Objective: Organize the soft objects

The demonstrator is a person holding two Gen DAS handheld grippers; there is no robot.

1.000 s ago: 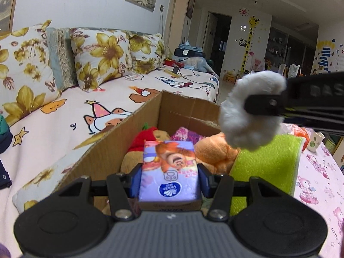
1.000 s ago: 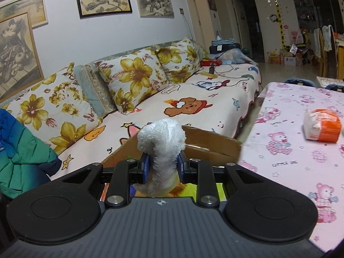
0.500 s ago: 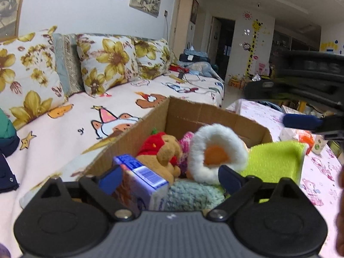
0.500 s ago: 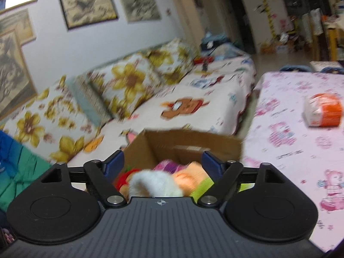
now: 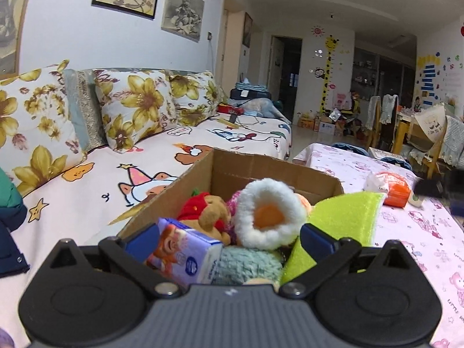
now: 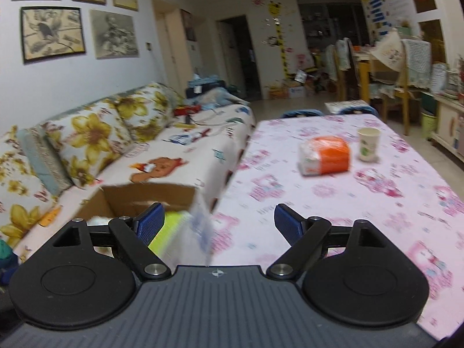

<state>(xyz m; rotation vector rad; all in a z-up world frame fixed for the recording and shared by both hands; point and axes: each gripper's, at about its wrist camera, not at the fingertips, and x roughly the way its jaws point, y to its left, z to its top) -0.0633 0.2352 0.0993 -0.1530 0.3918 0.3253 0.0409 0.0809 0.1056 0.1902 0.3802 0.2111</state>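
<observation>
Orange-and-white plastic-wrapped tissue pack (image 6: 324, 155) lies on the pink tabletop (image 6: 391, 203), beyond the right fingers (image 6: 287, 224).
Both grippers have just been opening, nothing between them; light, squashy pack: grip its middle.

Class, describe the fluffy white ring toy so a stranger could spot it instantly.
Find the open cardboard box beside the floral sofa. Among its soft toys lies the fluffy white ring toy; alone among its neighbours, it is a white furry loop around an orange centre.
</observation>
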